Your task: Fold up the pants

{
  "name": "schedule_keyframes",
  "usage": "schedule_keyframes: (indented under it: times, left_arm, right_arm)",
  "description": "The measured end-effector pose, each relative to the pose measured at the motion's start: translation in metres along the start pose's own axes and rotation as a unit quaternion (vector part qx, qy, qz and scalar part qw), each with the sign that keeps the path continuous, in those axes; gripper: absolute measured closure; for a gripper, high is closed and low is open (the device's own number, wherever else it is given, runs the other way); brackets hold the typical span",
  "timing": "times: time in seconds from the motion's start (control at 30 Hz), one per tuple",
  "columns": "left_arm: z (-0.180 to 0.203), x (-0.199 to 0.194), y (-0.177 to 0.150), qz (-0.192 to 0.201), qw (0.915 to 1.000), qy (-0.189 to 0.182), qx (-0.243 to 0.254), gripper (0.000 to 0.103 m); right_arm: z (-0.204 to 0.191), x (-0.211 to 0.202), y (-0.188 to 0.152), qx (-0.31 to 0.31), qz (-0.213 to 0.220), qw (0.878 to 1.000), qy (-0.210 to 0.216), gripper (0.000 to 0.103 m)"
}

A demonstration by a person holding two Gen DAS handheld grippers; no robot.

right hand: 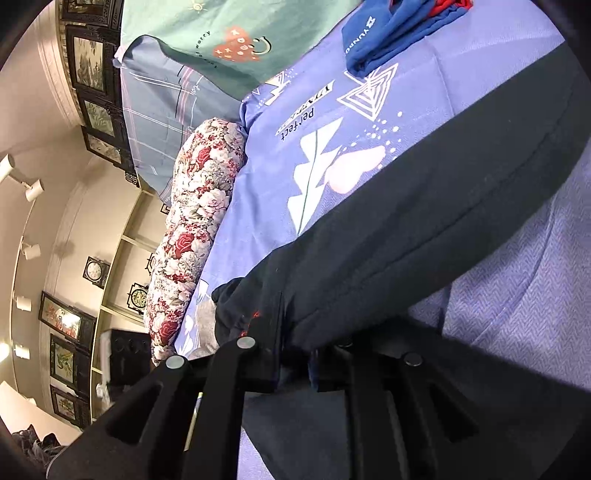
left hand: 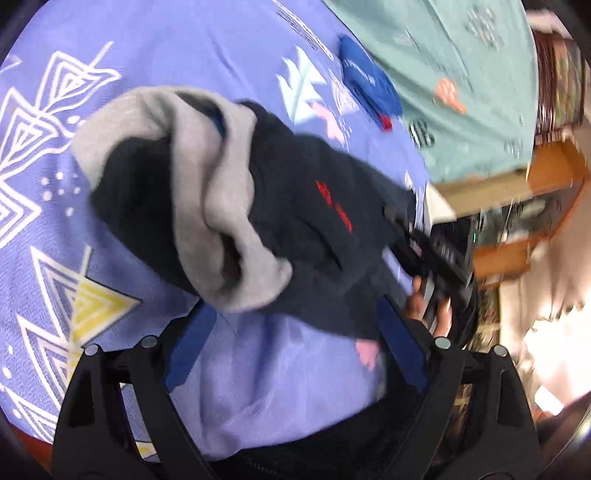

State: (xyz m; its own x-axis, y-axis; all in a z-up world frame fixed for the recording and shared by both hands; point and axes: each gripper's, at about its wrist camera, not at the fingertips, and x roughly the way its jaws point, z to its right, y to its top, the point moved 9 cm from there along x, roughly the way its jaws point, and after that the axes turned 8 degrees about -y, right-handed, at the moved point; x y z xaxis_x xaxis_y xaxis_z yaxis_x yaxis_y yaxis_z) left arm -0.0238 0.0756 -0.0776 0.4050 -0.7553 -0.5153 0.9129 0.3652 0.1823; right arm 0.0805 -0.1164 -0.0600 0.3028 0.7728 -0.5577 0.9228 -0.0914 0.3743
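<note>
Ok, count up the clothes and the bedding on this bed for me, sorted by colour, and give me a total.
Dark navy pants with grey lining: 1
Blue garment with a bit of red: 1
Purple patterned sheet: 1
Teal-green cover: 1
Grey-blue checked pillow: 1
Floral roll: 1
Total: 6

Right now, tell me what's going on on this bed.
A person is folding dark pants with a gray lining on a purple patterned bedsheet, working a handheld gripper in each hand. The right gripper has its jaws shut on the dark fabric, which stretches away across the sheet. The left gripper is open and holds nothing, with the bunched end of the pants just ahead of it. A blue garment lies farther up the bed, untouched.
</note>
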Motion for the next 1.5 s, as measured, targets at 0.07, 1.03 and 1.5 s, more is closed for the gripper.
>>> schedule_keyframes:
  times: [0.07,1.03,1.5]
  left_arm:
    - [0.003,-0.001,0.005,0.01,0.9999,0.006,0.005,0.014]
    - [-0.011,0.034,0.048,0.024,0.9981,0.053,-0.018,0.027]
    - [0.015,-0.042,0.12,0.046,0.9919,0.051,0.107,0.082]
  right_arm:
    - [-0.002,-0.001,-0.001,-0.001,0.0,1.0,0.002,0.089]
    - [-0.014,-0.01,-0.012,-0.037,0.004,0.999,0.007,0.093]
    - [-0.127,-0.033,-0.079,-0.21,-0.018,0.976,0.057,0.094]
